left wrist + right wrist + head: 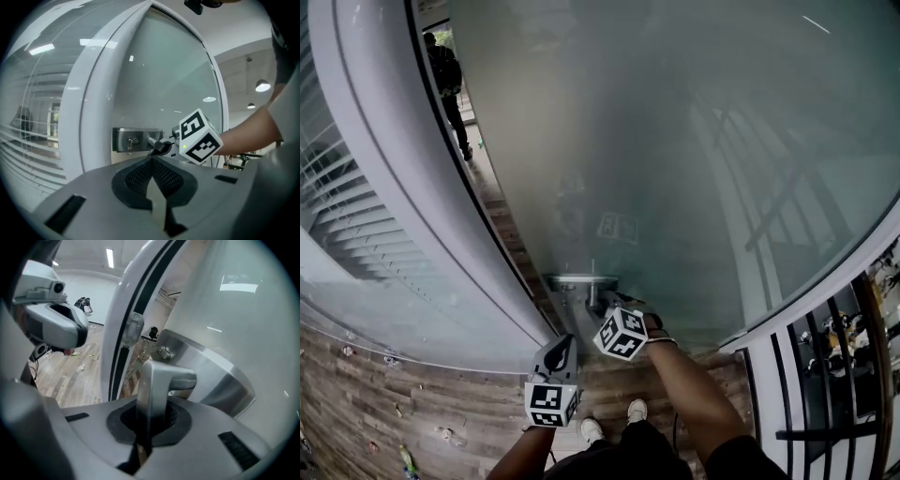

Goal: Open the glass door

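The frosted glass door (675, 141) stands ajar in its white frame (384, 159). A steel lock plate (581, 279) carries a lever handle (594, 298). My right gripper (609, 302) is shut on that handle; in the right gripper view the metal lever (159, 380) sits clamped between the jaws, with the plate (215, 376) behind it. My left gripper (562, 342) hovers just below and to the left of the handle, jaws shut with nothing in them. From the left gripper view its closed tip (152, 161) points at the plate (136, 139) and the right gripper's marker cube (199, 138).
A person in dark clothes (445, 75) stands far off beyond the door gap. Slatted blinds (337, 216) fill the glass wall on the left. A black railing (825, 375) runs at the right. Wooden floor (441, 403) with small litter lies below.
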Tool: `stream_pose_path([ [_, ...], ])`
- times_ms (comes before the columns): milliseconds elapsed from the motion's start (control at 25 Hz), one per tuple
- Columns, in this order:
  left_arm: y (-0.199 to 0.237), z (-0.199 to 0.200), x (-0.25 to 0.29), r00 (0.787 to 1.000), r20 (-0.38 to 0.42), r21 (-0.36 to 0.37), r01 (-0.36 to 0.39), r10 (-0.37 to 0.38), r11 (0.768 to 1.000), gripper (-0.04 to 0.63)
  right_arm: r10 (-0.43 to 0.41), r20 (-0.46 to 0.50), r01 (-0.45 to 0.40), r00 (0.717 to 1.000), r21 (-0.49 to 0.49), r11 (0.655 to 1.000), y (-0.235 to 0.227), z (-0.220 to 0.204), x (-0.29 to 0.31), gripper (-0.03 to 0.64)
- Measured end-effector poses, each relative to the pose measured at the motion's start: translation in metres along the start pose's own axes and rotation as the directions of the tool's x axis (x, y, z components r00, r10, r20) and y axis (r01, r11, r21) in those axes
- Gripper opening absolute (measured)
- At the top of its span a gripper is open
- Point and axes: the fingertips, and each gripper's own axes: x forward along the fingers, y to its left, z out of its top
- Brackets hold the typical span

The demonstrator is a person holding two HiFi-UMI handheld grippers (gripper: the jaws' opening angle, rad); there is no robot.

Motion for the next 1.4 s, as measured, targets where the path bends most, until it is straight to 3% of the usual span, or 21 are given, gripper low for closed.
stream_pose_path([
  [120,-0.003,0.007,0.018,1.000,0.017,0.055,-0.017,0.016,0.998,0.003,-0.004,0.017,0.003,1.000,0.030,1.000,-0.022,0.004,0.008,0.014],
  [480,-0.017,0.020,0.105,0.992,0.041,0.037,-0.125,0.123,0.991,0.003,0.056,0.061,-0.061,0.997,0.086,0.994,-0.098,-0.023,0.040,0.014],
  [720,-0.019,0.021,0.148,0.981,-0.034,-0.036,-0.194,0.193,0.980,0.003,0.070,0.069,-0.074,0.995,0.063,0.995,-0.159,-0.035,0.059,0.014],
  [840,-0.008,0.027,0.163,0.974,-0.015,-0.050,-0.227,0.226,0.973,0.003,0.063,0.043,-0.067,0.997,0.087,0.994,-0.189,-0.039,0.074,0.014],
  [1120,-0.004,0.027,0.218,0.970,-0.029,-0.064,-0.243,0.242,0.968,0.003,0.038,0.018,-0.040,0.999,0.165,0.986,-0.269,-0.073,0.103,0.014],
  [1400,0.034,0.038,0.296,0.975,-0.034,-0.083,-0.220,0.218,0.972,0.003,-0.002,-0.007,0.003,1.000,0.230,0.973,-0.355,-0.091,0.132,0.014],
])
